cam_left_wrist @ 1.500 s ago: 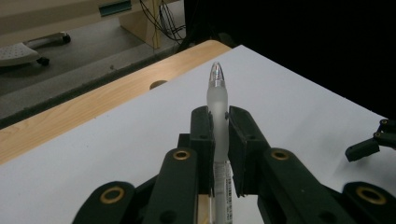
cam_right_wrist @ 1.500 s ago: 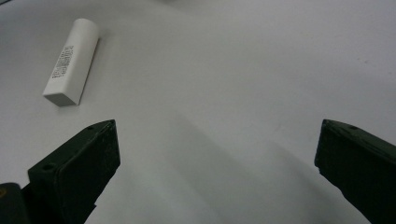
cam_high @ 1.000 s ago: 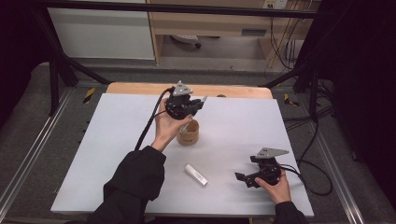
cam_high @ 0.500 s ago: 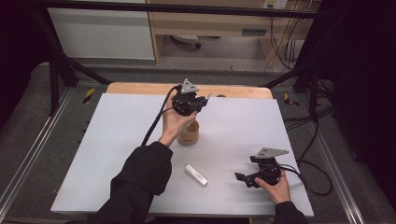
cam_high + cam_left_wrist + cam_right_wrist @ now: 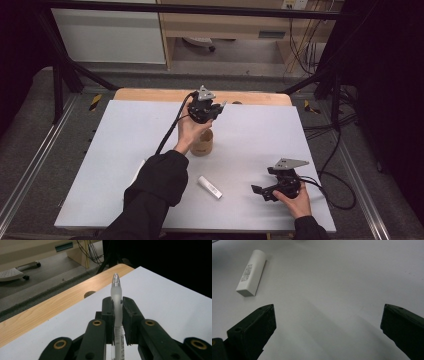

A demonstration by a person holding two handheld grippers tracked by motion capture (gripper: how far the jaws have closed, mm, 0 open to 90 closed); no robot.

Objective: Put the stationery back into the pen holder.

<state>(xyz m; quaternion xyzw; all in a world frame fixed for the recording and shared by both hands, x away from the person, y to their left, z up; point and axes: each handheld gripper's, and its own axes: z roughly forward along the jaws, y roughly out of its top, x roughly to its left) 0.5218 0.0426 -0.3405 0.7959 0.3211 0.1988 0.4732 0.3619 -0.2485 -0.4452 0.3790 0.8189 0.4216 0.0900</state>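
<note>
Above the wooden cup (image 5: pixel 202 145) on the worktop (image 5: pixel 120 150), the left gripper (image 5: pixel 116 306) clamps an uncapped pen (image 5: pixel 116 293), not yet dropped in. Its white cap (image 5: pixel 210 186) lies mid-worktop. At right, the right gripper (image 5: pixel 260 190) rests wide open, empty.
</note>
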